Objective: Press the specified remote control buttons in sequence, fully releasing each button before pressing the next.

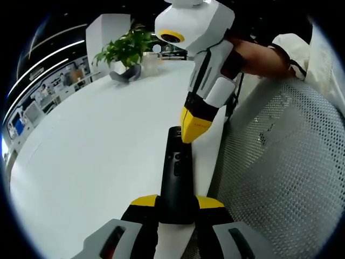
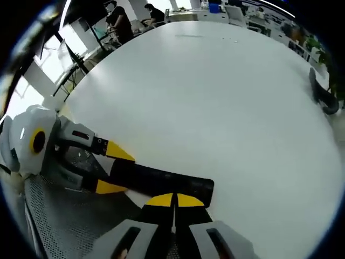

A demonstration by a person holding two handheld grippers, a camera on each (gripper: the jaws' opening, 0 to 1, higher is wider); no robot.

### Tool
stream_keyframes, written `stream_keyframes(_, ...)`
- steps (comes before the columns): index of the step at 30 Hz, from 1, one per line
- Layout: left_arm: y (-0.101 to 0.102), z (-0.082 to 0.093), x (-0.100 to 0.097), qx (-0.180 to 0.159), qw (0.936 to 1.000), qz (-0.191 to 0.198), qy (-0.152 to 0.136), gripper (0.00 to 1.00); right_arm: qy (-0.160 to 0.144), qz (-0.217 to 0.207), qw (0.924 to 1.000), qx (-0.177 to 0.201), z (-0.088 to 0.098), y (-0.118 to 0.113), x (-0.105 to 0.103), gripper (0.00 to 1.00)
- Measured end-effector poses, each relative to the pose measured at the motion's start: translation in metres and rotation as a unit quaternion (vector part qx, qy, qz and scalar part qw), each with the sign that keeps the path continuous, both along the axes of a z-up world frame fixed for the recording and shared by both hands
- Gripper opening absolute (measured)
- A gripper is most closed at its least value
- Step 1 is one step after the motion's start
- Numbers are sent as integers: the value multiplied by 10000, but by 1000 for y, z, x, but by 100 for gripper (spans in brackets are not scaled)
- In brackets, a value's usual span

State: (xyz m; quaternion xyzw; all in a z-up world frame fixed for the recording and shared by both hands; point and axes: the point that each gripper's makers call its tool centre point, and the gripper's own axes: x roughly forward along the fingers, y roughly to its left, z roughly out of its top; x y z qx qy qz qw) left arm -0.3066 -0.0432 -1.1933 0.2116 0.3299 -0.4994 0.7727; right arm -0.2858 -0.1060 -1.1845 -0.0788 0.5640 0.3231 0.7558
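- White and round-edged, the worktop (image 1: 97, 156) fills the middle of both views, with a perforated mesh chair (image 1: 280, 167) at the right of the left gripper view.
- Black remote control (image 1: 176, 178) lies at lower centre of the left gripper view, its near end clamped between the yellow-tipped jaws of the left gripper (image 1: 177, 204); its buttons face up.
- In the right gripper view the remote control (image 2: 161, 182) runs across the lower middle, with the left gripper (image 2: 114, 170) gripping it from the left.
- Right gripper (image 1: 191, 129) comes down from the top of the left gripper view — jaws together, yellow tip touching the remote's far end.
- In its own view the right gripper (image 2: 173, 200) shows both tips pressed together at the remote's edge.
- Potted plant (image 1: 126, 48) stands at upper left, well apart — a person's hand (image 1: 259, 56) shows at upper right.
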Motion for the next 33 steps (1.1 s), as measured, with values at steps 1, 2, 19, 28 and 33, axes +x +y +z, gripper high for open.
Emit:
stream_keyframes(1,0,0,0,-2,10000,0,0,25,69,-30,10000,-25,-1,-2,-1,0)
stream_keyframes(2,0,0,0,-3,10000,0,0,25,49,-38,10000,15,0,-1,-1,0)
stream_keyframes(19,-1,0,0,-35,10000,-3,5,25,7,181,9997,-181,-3,1,-4,0)
stream_keyframes(28,-1,0,0,-34,10000,-16,2,25,-42,292,9992,-287,-5,0,-4,0)
stream_keyframes(33,-1,-1,0,-13,10000,-15,0,25,62,152,9998,-110,-5,-1,-3,0)
